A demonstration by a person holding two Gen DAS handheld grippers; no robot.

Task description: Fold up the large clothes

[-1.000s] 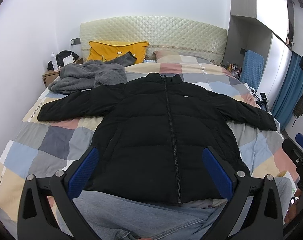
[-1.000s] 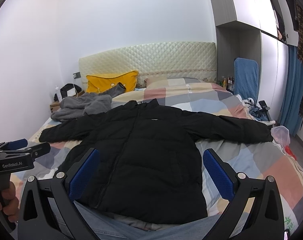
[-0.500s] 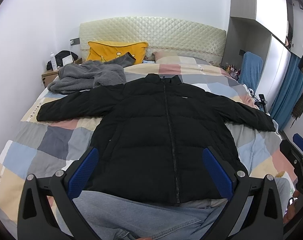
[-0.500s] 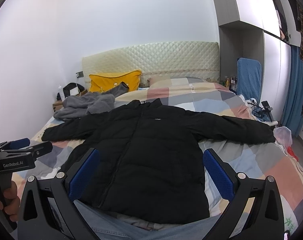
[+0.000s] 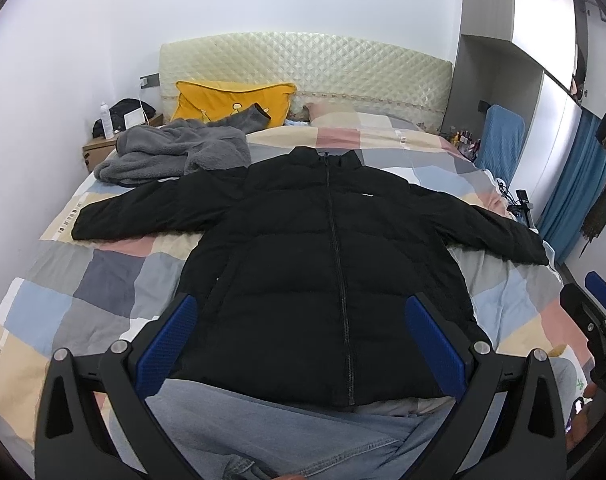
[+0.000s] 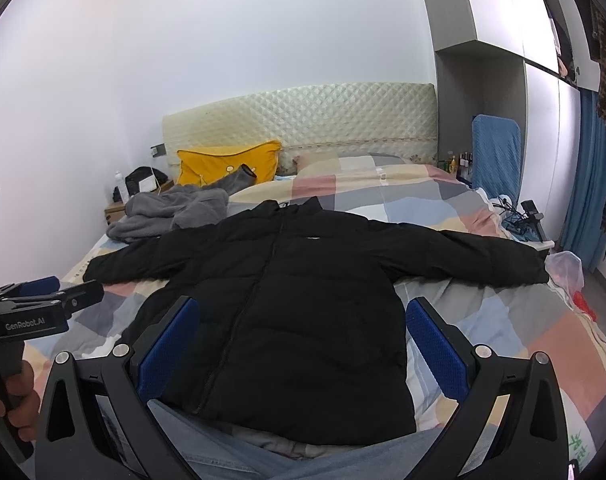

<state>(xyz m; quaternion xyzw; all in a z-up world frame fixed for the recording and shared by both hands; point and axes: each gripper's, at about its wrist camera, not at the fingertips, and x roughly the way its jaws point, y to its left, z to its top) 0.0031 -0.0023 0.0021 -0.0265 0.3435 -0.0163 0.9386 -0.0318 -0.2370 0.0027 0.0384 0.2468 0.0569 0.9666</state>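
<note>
1. Jacket [image 5: 327, 264], black, puffer type, lies flat and face up on the bed [image 5: 103, 276], zip closed down the front, collar toward the headboard [image 5: 303, 60], hem at the near edge.
2. Both sleeves spread straight out sideways; left cuff ends near the wall side of the bed, right cuff reaches the opposite bed edge.
3. Left gripper [image 5: 303, 344] hovers above the hem, jaws spread wide, nothing between the blue pads [image 5: 167, 344]. No contact with the fabric.
4. Right gripper [image 6: 303, 344] likewise over the hem area, jaws wide apart, empty, blue pads [image 6: 435, 344] clear of the jacket.
5. Denim fabric [image 5: 271, 432], light blue, lies under the jacket's hem at the near bed edge, directly below both grippers.
6. Grey fleece garment [image 5: 171, 156] heaped on the far left of the bed, just beside the jacket's left sleeve.
7. Yellow pillow [image 5: 231, 100] propped against the headboard behind the fleece.
8. Patchwork quilt covers the bed in pastel squares.
9. Hand [image 6: 11, 400] seen at the left edge of the right wrist view, gripping the handle of the left tool.
</note>
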